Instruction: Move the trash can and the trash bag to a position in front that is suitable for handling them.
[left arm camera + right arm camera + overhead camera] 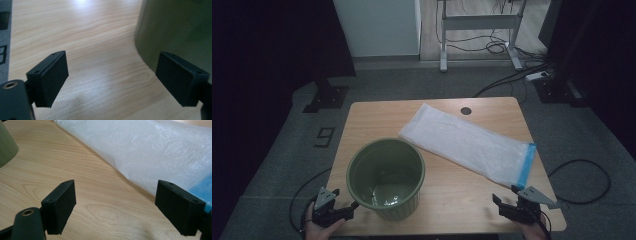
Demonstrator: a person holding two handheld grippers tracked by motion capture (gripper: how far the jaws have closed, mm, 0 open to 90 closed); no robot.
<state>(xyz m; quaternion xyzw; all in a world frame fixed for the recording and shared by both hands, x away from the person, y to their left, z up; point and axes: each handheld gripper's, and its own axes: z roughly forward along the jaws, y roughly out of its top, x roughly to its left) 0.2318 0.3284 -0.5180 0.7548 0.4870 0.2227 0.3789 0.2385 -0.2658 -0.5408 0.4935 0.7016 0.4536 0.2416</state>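
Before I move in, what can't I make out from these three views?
- Green bin: high view, its near wall hides part of the floor inside; left gripper view cuts it at the right edge.
- Plastic bag: right gripper view, its blue strip sits partly behind the right tongs.
- Left tongs: nothing between them.

- Olive-green bin (386,177), glossy inside.
- Beside the bin, translucent white plastic bag (462,141) with a blue strip (525,164) at its end.
- Under the bin, a pale wood-grain table (462,192).
- Black grippers (354,205).
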